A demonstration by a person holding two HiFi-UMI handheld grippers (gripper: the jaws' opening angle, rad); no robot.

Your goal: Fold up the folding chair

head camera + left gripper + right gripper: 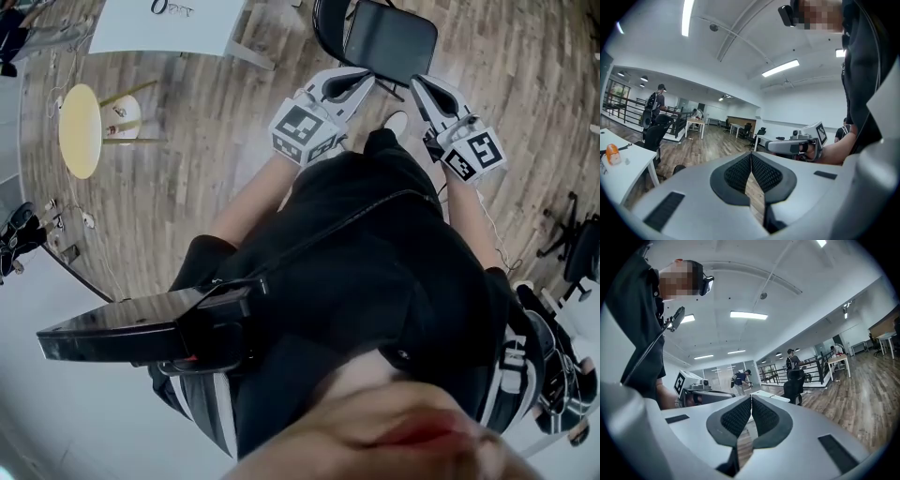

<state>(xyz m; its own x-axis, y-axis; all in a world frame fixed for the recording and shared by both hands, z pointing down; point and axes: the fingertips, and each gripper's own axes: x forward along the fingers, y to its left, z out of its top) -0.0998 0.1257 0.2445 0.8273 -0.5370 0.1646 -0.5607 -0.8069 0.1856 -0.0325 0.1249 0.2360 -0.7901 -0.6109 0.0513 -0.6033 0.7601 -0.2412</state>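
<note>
While the chair [389, 39] stands unfolded just ahead, we hold the left gripper [359, 82] and right gripper [422, 89] pressed together, empty, both about equally near it.

1. The left gripper [751, 157] fills the lower frame, with its dark ribbed pads pressed together and nothing between them.
2. The right gripper [771, 146] shows at centre right.
3. A white table [628, 164] stands at lower left.

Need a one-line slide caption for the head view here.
From above: left gripper and right gripper, both shut and empty, held out toward the black folding chair.
</note>
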